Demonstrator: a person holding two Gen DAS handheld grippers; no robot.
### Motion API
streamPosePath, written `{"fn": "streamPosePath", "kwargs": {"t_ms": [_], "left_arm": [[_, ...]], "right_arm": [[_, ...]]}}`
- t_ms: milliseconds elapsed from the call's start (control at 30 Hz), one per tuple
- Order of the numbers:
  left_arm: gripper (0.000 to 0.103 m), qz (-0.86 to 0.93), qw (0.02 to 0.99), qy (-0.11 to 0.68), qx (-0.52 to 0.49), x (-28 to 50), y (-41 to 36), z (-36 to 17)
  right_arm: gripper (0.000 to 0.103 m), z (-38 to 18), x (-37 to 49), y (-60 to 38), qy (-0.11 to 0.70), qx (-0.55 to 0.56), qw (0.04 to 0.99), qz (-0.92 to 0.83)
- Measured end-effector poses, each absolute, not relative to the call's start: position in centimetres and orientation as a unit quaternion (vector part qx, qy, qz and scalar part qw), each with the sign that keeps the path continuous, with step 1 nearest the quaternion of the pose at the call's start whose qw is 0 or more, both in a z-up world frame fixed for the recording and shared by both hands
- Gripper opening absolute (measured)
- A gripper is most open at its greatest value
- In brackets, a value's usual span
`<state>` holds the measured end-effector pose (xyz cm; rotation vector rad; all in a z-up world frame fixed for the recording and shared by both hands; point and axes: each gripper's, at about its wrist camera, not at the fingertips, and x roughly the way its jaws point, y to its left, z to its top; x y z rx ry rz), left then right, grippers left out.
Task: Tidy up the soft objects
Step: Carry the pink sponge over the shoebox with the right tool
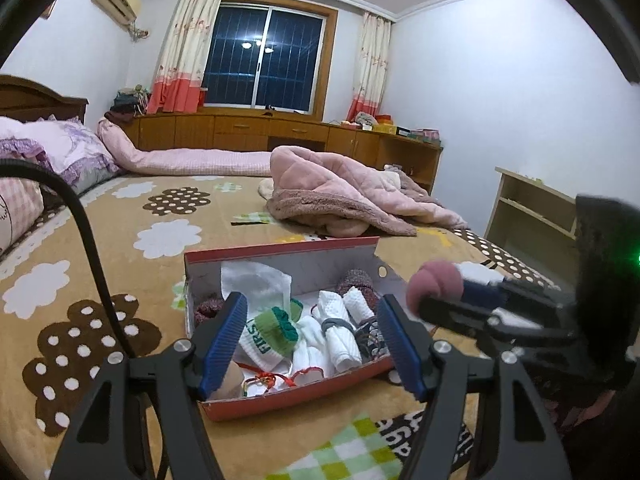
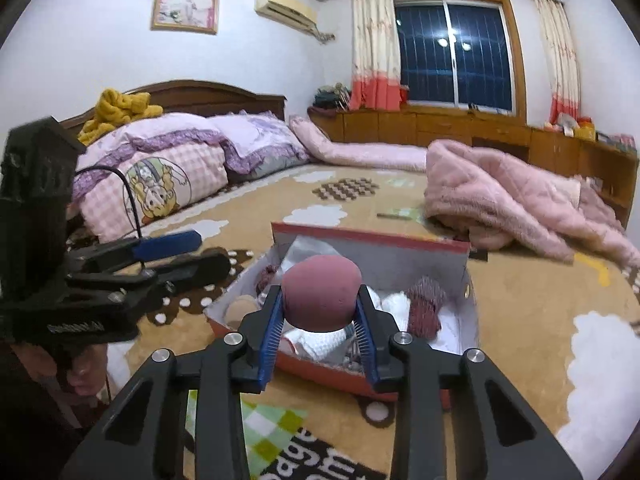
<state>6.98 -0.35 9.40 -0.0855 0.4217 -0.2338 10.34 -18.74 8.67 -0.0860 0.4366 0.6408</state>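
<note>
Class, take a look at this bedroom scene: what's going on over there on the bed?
A person is sorting rolled socks into an open red shoebox on the bed, using a handheld gripper in each hand. The right gripper has its jaws closed on a dusty-pink rolled sock, held above the box. The left gripper is open and empty, with the box's near end between its jaws. White, green-cuffed and maroon rolls already lie inside.
</note>
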Motion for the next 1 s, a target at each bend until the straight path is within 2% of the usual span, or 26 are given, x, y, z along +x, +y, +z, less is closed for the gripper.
{"fn": "streamPosePath", "kwargs": {"t_ms": [100, 1000], "left_arm": [[0.072, -0.112, 0.971, 0.210, -0.035, 7.3, -0.3, 8.8], [0.072, -0.110, 0.967, 0.225, -0.036, 9.5, -0.5, 7.0]], "right_arm": [[0.036, 9.0, 10.0, -18.4, 0.193, -0.055, 0.930, 0.307], [0.040, 6.2, 13.8, -17.7, 0.230, -0.045, 0.933, 0.273]]}}
